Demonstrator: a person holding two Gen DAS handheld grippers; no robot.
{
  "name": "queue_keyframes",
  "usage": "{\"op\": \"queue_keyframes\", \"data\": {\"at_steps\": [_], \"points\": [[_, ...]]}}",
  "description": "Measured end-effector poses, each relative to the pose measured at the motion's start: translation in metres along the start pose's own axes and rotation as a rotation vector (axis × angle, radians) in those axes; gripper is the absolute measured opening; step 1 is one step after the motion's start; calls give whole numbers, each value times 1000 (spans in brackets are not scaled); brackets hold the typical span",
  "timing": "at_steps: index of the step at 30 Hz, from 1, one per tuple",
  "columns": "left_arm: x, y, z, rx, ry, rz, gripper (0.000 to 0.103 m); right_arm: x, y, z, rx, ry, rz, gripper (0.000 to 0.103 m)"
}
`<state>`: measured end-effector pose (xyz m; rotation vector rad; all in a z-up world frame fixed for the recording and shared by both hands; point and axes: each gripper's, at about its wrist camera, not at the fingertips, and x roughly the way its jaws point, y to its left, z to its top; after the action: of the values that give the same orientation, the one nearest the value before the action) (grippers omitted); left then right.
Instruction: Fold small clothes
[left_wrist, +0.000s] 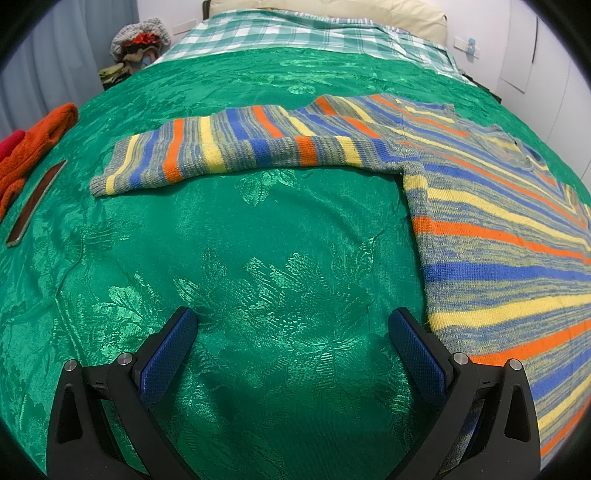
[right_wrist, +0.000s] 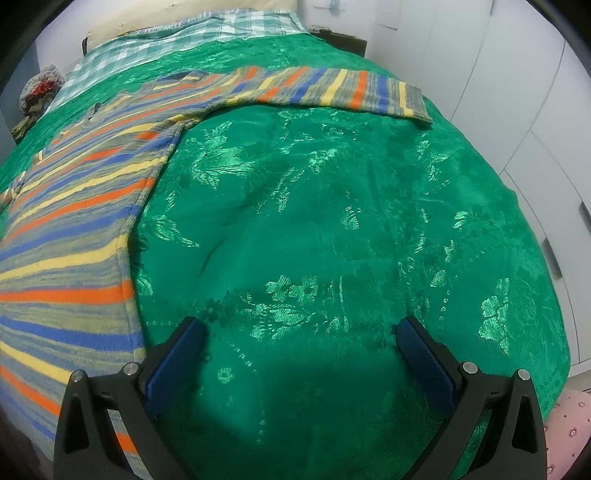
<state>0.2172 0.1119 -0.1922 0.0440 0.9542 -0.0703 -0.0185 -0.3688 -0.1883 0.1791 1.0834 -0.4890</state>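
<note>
Left wrist: sweater (left_wrist: 498, 236) right of spread claw (left_wrist: 293, 325).

Green floral bedspread (left_wrist: 258, 229) covering bed, catching light in shiny patches. Teal plaid sheet (left_wrist: 280, 33) showing at 12 o'clock, cream pillow (left_wrist: 332, 9) lying beyond it. Orange cloth (left_wrist: 33, 147) bunching at 9 o'clock, dark flat phone-like slab (left_wrist: 35, 203) lying just beside it. Clothes heap (left_wrist: 138, 44) sitting at 11 o'clock. White cabinet doors (right_wrist: 517, 92) standing at 2 o'clock.
</note>
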Motion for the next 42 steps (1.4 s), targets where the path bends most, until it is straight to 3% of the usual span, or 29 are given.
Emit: {"op": "queue_keyframes", "data": {"at_steps": [27,35,39,42], "points": [[0,0,0,0,0,0,103,-8,-7,6,31,17,38,103],[0,0,0,0,0,0,103,-34,-39,24,185,-40,218,103],[0,0,0,0,2,0,103,-49,-89,71,319,-192,425,103],[0,0,0,-1,0,1,103,-42,-144,111,479,-266,515,103]]}}
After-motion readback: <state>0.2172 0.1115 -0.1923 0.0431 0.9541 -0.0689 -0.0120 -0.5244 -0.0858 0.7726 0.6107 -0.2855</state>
